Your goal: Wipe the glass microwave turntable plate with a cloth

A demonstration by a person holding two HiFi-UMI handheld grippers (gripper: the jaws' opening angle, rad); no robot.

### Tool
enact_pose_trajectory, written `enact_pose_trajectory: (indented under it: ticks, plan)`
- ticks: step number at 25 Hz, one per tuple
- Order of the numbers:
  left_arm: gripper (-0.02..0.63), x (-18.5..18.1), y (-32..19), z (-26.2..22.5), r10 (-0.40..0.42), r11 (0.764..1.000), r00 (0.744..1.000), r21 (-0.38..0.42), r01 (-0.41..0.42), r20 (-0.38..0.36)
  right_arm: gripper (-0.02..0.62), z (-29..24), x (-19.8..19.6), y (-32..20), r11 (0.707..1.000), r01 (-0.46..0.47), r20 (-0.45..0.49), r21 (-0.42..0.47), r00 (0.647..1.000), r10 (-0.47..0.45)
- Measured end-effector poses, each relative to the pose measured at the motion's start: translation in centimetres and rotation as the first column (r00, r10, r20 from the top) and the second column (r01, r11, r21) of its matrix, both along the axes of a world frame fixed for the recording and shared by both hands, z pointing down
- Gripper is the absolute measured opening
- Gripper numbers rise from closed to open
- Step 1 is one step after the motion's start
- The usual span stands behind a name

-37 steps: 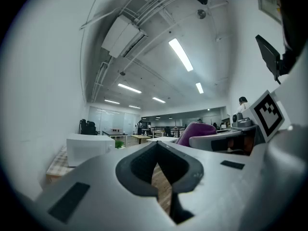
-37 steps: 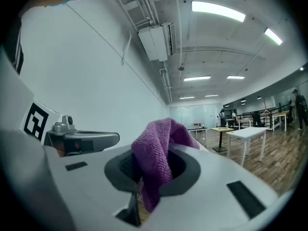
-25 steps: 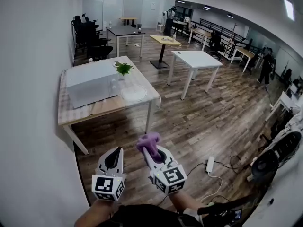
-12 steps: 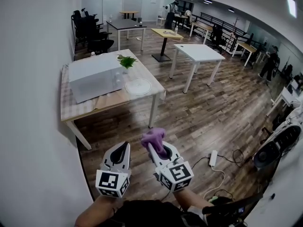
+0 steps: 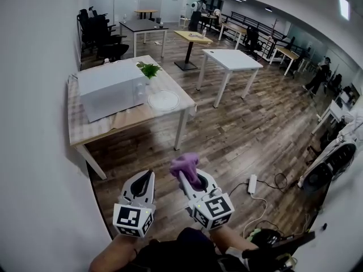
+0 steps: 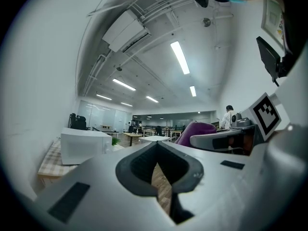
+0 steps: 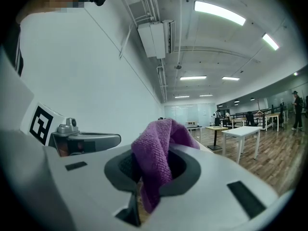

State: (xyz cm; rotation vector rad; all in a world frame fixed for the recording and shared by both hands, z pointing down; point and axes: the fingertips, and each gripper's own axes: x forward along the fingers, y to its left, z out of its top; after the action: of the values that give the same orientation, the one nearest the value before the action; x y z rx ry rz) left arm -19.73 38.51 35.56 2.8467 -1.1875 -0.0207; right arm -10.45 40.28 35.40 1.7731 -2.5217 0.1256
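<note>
Shifted slightly since a second ago, the long wooden table (image 5: 96,130) at far left sits a little higher in the head view, while my two grippers keep much the same place at the near edge. On that table stands a boxy white microwave (image 5: 108,95), with a small green potted plant (image 5: 148,69) at its far right. The round clear glass turntable plate (image 5: 163,101) lies flat on the table's near right corner, just beside the microwave and well apart from both my grippers, with dark wood plank floor (image 5: 238,135) between us.

Near me, my left gripper (image 5: 146,179) points toward the table, its jaws closed tip to tip on nothing; only floor shows through the slit behind them in the left gripper view (image 6: 155,165), with the microwave (image 6: 82,146) off to the left.

Just to its right, my right gripper (image 5: 182,174) is clenched on a crumpled purple terry cloth (image 5: 184,164), which bunches up above the jaws and hangs down between them in the right gripper view (image 7: 156,148).

Farther right stands a square white table (image 5: 232,58), and a white power strip (image 5: 252,184) lies on the floor.
</note>
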Motion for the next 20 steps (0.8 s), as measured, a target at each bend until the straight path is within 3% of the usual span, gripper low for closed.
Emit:
enact_pose_trajectory:
  ticks: [11, 20]
  plan:
    - [0.006, -0.5, -4.0, -0.2, -0.014, 0.999, 1.0, 0.031, 0.014, -0.002, 0.063, 0.8, -0.8, -4.8, 1.0, 0.027, -0.016, -0.014, 1.0, -0.027]
    - [0.006, 1.7, -10.3, 0.7, -0.092, 0.996, 0.995, -0.003, 0.092, 0.034, 0.063, 0.4, 2.5, -11.4, 0.998, 0.063, 0.016, 0.007, 0.998, -0.063]
